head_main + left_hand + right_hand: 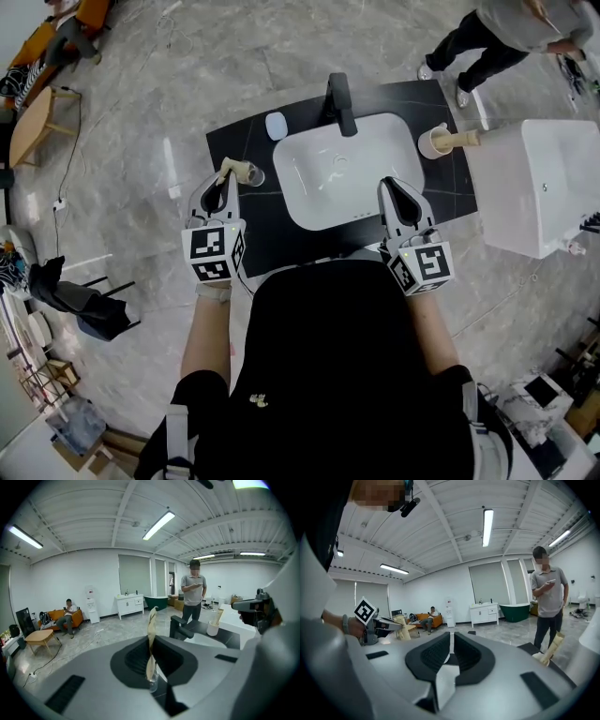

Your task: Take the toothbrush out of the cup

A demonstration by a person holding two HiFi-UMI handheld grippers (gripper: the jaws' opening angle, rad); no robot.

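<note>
The black surface [234,141] is small. Its left and front edges are close to the L gripper [222,186], and beyond them is open grey floor [141,216], so there is much free room on that side. The R gripper [395,187] hangs over the front right rim of the white sink basin [309,202], also near the front edge.

Around: a black faucet [339,101] behind the basin and a small white rounded thing [276,125] left of it. A cream cup [433,142] w/ a wooden handle [461,140] sticking out is at the back right corner, just beside a big white box [534,187]. A person [487,37] stands well apart, behind.

L jaws pinch a bamboo toothbrush [151,625] about mid-length, and it stands almost upright. Its lower end is at the mouth of the clear glass cup [251,174], which stands on the surface near the basin's left rim. Whether the tip is inside or just above, I cannot tell. R jaws are pressed together, w/ nothing btw them.
</note>
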